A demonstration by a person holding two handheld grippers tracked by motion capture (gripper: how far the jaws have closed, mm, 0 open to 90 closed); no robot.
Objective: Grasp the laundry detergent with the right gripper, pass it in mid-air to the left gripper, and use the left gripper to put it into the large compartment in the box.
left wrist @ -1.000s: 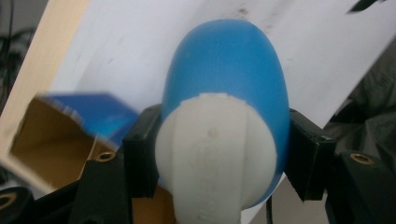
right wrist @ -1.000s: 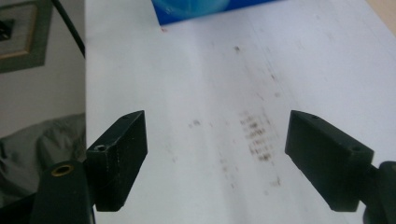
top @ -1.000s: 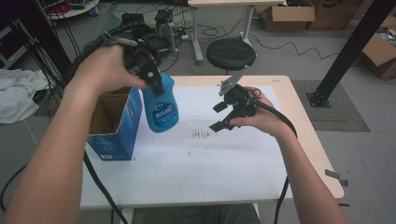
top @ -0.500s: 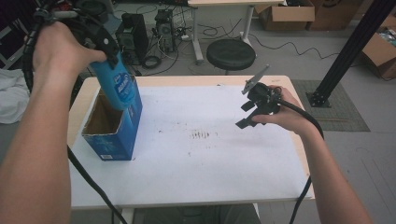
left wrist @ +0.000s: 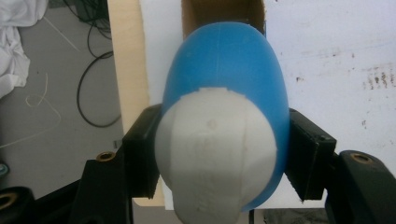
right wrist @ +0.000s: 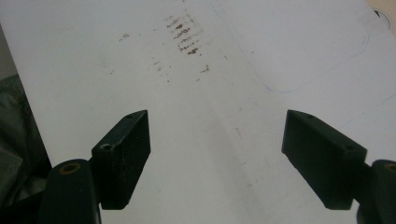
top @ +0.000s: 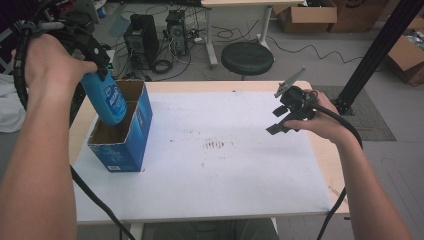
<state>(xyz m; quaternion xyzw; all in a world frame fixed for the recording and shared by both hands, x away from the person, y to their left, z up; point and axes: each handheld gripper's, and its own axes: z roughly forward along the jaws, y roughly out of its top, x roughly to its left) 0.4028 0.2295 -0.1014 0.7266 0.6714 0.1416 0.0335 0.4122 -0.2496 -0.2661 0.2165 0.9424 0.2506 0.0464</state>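
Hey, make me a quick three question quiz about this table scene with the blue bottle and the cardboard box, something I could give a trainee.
1. True or false: the left gripper is shut on the blue bottle.
2. Where is the bottle in relation to the open box? A) lying on the table beside it B) held tilted over its opening C) standing on the stool
3. What is between the jaws of the right gripper?

Key:
1. True; its pads press the bottle's sides just below the white cap.
2. B
3. Nothing; they stand apart over the white table top.
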